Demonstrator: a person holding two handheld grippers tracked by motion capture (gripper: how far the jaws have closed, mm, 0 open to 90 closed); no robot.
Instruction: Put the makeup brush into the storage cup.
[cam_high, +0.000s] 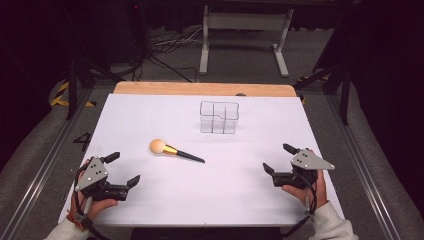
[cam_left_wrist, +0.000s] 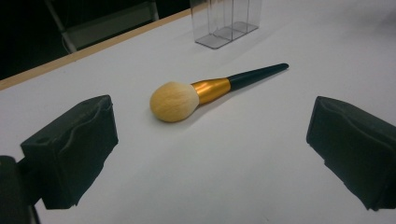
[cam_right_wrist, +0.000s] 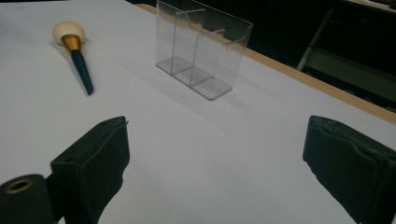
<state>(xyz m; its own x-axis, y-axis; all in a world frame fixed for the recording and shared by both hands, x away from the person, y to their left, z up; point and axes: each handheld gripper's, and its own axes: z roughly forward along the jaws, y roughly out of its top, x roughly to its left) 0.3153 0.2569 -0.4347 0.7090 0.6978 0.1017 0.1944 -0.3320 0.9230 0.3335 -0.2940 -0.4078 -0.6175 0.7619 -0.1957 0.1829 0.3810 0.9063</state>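
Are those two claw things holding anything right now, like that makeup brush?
Nothing is held. The left gripper and right gripper both stand open over the table; the brush lies loose between them, untouched.

From my left gripper view, the clear plastic compartment organiser (cam_left_wrist: 226, 23) is cut off by the top edge. Its dividers are too faint in the high view for me to count compartments. Both forearms are cropped at the bottom edge there.
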